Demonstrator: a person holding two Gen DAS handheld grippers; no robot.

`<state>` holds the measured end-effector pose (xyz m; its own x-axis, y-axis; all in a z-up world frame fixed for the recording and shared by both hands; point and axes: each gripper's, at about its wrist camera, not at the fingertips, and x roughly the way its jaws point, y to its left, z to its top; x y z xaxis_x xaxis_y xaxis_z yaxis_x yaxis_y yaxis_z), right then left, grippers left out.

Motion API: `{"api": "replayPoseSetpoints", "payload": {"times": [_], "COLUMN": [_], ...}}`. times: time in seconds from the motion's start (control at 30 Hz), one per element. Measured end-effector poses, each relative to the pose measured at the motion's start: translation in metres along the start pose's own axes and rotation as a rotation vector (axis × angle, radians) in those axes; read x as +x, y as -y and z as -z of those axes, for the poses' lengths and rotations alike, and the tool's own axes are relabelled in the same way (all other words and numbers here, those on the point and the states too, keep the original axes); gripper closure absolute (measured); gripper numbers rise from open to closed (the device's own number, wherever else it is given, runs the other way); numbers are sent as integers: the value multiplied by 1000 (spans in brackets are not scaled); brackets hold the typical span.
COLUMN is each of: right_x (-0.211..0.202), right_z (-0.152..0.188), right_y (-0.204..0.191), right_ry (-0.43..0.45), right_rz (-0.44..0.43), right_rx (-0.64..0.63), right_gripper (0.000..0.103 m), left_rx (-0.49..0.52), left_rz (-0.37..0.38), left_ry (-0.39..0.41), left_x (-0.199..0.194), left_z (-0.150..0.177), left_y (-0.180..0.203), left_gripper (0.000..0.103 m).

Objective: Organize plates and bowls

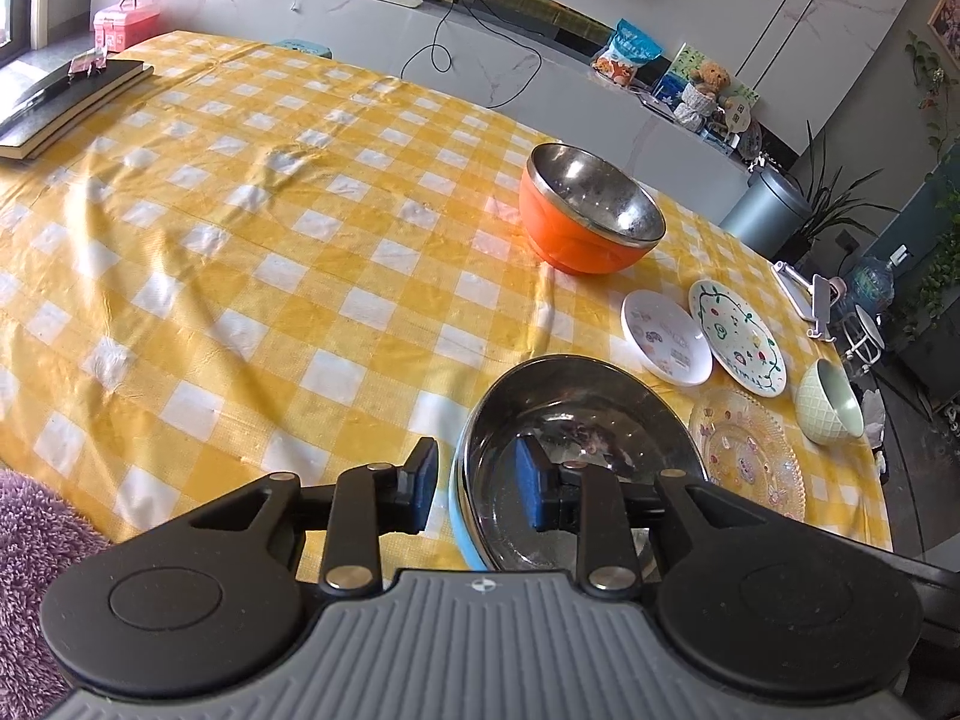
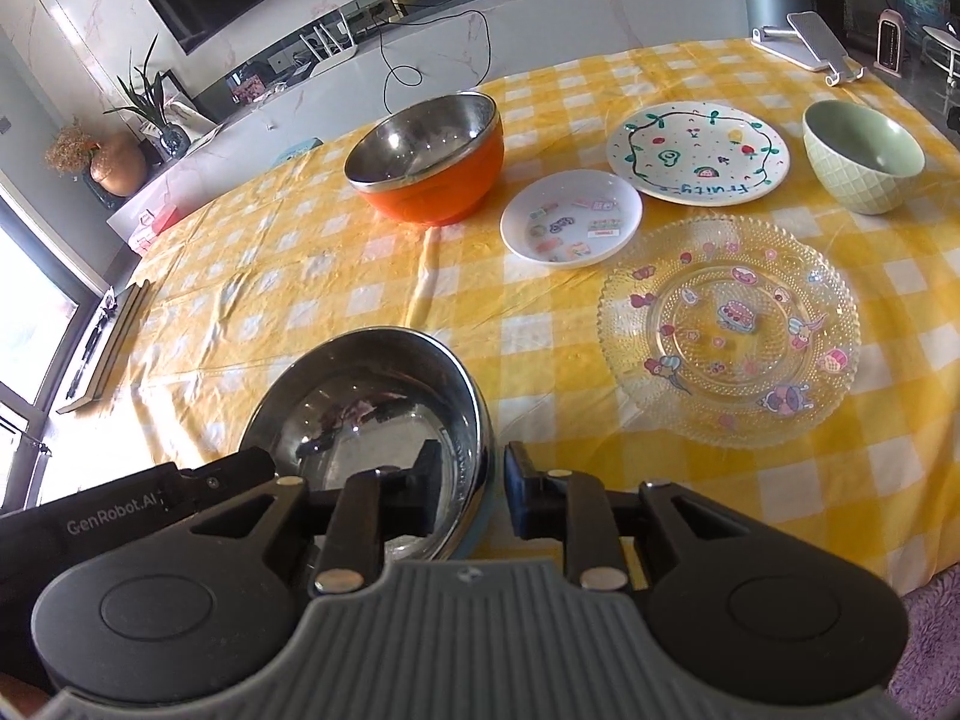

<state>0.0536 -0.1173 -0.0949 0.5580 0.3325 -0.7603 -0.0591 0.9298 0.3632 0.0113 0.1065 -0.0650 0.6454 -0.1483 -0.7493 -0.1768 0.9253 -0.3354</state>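
A steel bowl with a light blue outside [image 1: 576,456] [image 2: 372,414] sits near the table's front edge. My left gripper [image 1: 477,492] straddles its left rim, one finger inside and one outside, with a gap to the rim. My right gripper [image 2: 474,498] straddles its right rim the same way. An orange steel-lined bowl [image 1: 591,210] [image 2: 429,156] stands further back. A small white plate [image 1: 666,336] [image 2: 570,219], a fruit-patterned white plate [image 1: 738,336] [image 2: 696,150], a clear glass plate [image 1: 750,450] [image 2: 729,330] and a green bowl [image 1: 831,402] [image 2: 864,156] lie to the right.
The table has a yellow checked cloth [image 1: 270,276] [image 2: 300,276]. Dark books [image 1: 66,96] lie at the far left corner. A white phone stand [image 1: 804,294] [image 2: 810,48] stands at the far right edge. A purple rug [image 1: 30,540] lies below the front edge.
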Motion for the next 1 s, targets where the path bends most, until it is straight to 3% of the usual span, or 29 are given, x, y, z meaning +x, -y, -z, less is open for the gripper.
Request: {"api": "replayPoseSetpoints", "payload": {"times": [0.27, 0.47, 0.73, 1.0], "right_x": [-19, -17, -5, 34], "right_z": [-16, -42, -88, -154], "right_y": [1, 3, 2, 2], "right_ry": [48, 49, -7, -83], "right_rz": [1, 11, -2, -3], "right_rx": [-23, -37, -71, -34], "right_gripper": [71, 67, 67, 67], "left_rx": [29, 101, 192, 159], "left_rz": [-20, 13, 30, 91], "left_ry": [14, 10, -59, -113], "left_x": [-13, -16, 3, 43], "left_z": [-21, -45, -83, -139], "left_y": [5, 17, 34, 42], "left_gripper": [68, 68, 68, 68]}}
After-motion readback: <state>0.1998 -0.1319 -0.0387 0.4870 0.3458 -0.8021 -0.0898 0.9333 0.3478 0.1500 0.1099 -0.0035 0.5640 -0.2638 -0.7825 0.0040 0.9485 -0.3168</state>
